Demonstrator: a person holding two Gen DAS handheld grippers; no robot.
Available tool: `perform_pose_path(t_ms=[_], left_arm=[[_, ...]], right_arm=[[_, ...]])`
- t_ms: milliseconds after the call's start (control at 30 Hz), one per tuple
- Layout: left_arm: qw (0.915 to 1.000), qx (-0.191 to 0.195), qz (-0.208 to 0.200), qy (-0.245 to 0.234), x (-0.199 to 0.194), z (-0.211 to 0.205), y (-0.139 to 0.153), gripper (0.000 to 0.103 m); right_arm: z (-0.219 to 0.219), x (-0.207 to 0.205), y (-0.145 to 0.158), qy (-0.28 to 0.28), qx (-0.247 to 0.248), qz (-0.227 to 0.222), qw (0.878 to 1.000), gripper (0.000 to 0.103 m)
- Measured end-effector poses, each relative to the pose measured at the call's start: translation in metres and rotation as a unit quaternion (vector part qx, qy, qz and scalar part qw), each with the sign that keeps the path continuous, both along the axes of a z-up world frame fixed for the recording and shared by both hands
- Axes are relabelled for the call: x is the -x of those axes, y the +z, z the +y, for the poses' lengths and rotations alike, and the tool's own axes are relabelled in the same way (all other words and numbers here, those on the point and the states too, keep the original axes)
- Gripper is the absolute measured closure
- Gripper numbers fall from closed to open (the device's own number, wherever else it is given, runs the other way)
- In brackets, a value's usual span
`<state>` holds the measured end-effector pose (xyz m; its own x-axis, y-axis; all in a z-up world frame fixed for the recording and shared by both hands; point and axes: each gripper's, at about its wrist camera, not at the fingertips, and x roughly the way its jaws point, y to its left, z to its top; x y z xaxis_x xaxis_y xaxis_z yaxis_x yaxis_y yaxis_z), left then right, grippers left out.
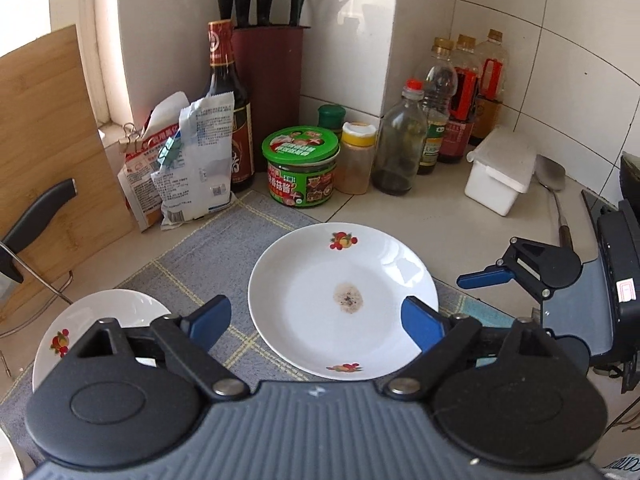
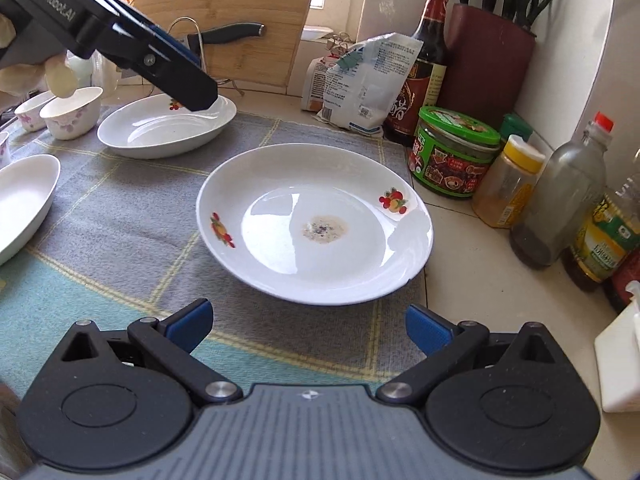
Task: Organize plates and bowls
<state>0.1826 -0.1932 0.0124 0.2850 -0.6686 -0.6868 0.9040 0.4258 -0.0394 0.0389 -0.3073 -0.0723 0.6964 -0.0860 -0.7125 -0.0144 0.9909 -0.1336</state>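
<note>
Table [image 2: 472,292] — tiled top, partly covered by a checked mat [image 2: 120,220]. On the mat the dishes lie apart, none stacked as far as visible, so the sorting appears to be mostly ahead.

Plate [image 2: 316,224], soiled at centre, sits mid-mat near its right edge, directly ahead of both tools. A second plate [image 2: 160,128] lies beyond it to the left; a third dish [image 2: 20,200] shows only in part at the left margin. Two small bowls [image 2: 70,112] stand side by side at the far left.

Left tongs [image 1: 316,324] are spread, nothing between them, hovering over the near rim of the soiled plate. Right tongs [image 2: 308,324] are likewise spread and empty, short of the plate.

Surroundings: a cutting board [image 2: 240,20] and knife [image 2: 228,34] behind; packets [image 2: 360,80], a knife block [image 2: 484,64], a sauce bottle [image 2: 428,60], a green jar [image 2: 452,152] and smaller bottles [image 2: 560,200] crowd the right.

Judgement — the jar and bottles stand near the plate's right rim; a lift on that side risks knocking them.
</note>
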Motion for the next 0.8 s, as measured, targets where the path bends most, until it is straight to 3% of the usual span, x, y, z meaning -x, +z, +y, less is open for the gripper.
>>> perform_pose_path(t_ms=[333,633,800], left_arm=[[0.9986,0.051,-0.013,0.007,0.043,0.038,0.023,0.007],[0.9862,0.124,-0.058,0.092,0.069,0.102,0.028,0.007],[0.9800,0.124,-0.063,0.143,0.074,0.142,0.019,0.001]], right_arm=[[0.026,0.020,0.017,-0.007,0.027,-0.011,1.000,0.000],[0.063,0.019,0.015,0.059,0.006,-0.013,0.998,0.000],[0.095,0.003,0.007,0.106,-0.008,-0.006,0.994,0.000]])
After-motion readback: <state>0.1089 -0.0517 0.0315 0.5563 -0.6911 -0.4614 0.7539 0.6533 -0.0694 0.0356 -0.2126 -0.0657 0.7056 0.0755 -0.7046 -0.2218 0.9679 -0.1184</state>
